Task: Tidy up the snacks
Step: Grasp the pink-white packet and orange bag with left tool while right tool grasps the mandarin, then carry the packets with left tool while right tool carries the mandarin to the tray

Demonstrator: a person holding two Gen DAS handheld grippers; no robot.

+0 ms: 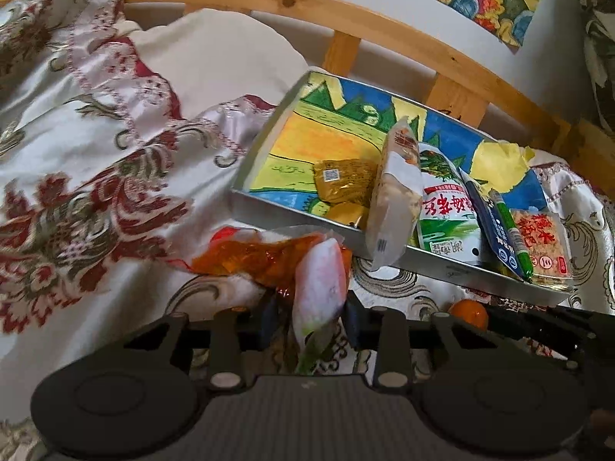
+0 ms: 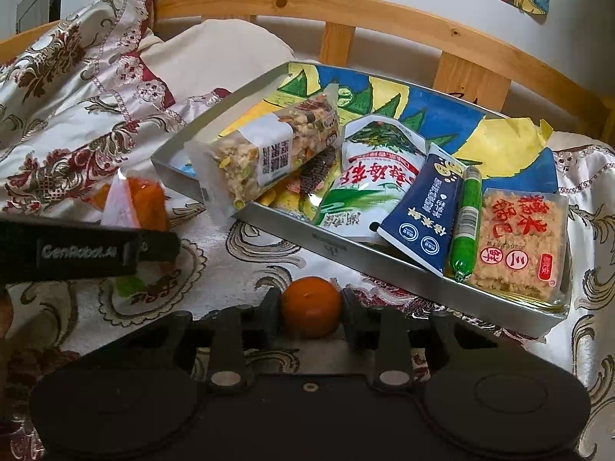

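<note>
Left gripper pinches a pink-white snack packet, lower centre, near the tray front edge. Right gripper apparently clamps the orange. Open bedspread lies left; tray's right half is crowded.

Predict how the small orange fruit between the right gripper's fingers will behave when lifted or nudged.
The orange fruit looks round and smooth, so it would probably roll if released on the bedspread. It seems firm and keeps its shape between the right gripper fingers, though hard squeezing might bruise it.
</note>
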